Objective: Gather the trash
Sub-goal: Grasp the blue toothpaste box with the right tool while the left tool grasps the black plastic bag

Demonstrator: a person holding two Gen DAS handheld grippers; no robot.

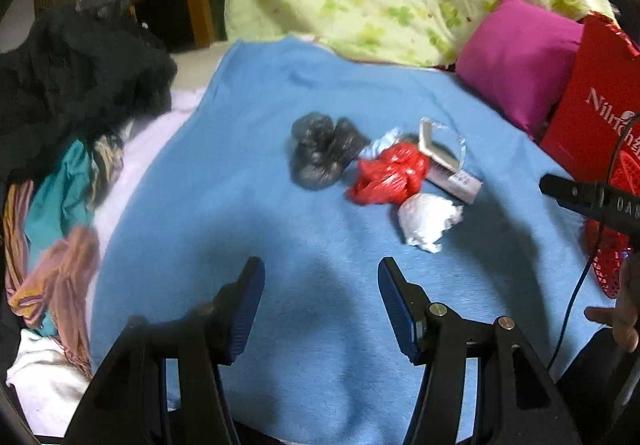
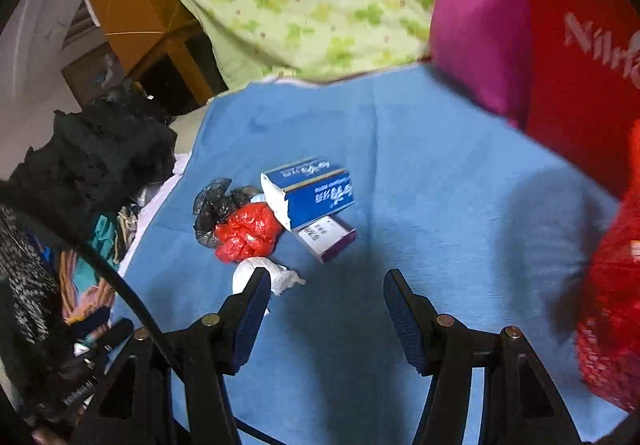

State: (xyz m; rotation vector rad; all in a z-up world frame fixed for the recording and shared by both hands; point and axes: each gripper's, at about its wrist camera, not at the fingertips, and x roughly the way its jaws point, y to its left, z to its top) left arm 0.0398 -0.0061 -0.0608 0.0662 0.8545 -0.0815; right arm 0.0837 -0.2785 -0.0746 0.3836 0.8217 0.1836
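Claws both spread, pinching nothing: left claw (image 1: pixel 320 277) and right claw (image 2: pixel 326 289) hang over the blue blanket (image 1: pixel 248 149) on the bed. Trash pile lies ahead: white crumpled wad (image 1: pixel 426 219) nearest, touching red plastic bag (image 1: pixel 386 175), black plastic bag (image 1: pixel 322 153) beside it, blue carton (image 2: pixel 310 191) leaning on purple-edged box (image 2: pixel 328 239). Red shopping bag (image 1: pixel 592 101) stands right, by magenta pillow (image 1: pixel 516 61).

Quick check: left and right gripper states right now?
Left gripper: open, holding nothing.
Right gripper: open, holding nothing.
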